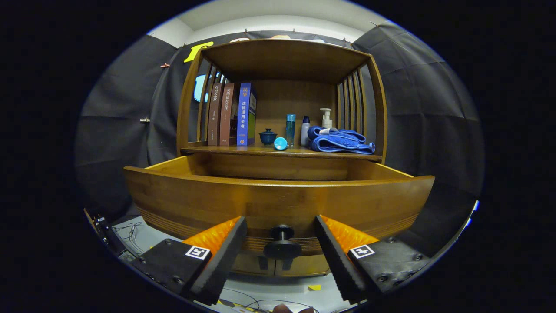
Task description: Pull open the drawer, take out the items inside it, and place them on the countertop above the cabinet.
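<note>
The gripper (pixel 281 248) had its fingers spread wide, gripping nothing; their ribbed inner pads (pixel 226 256) stood clear on either side of the drawer's round dark knob (pixel 282 243), which sat between them without touching either. The drawer (pixel 278 204) was pulled out, its curved, glossy wooden front just ahead of the fingertips, with fine grooves along the lower edge; its inside was hidden behind that front. Beyond it lay the countertop (pixel 260 151), a smooth wooden shelf under a slatted frame. On it stood three upright books (pixel 230 115) at the left, then a small lidded cup (pixel 268 136), a round blue cap (pixel 280 143), a few bottles (pixel 291 129), and a folded blue towel (pixel 341 141) at the right.
</note>
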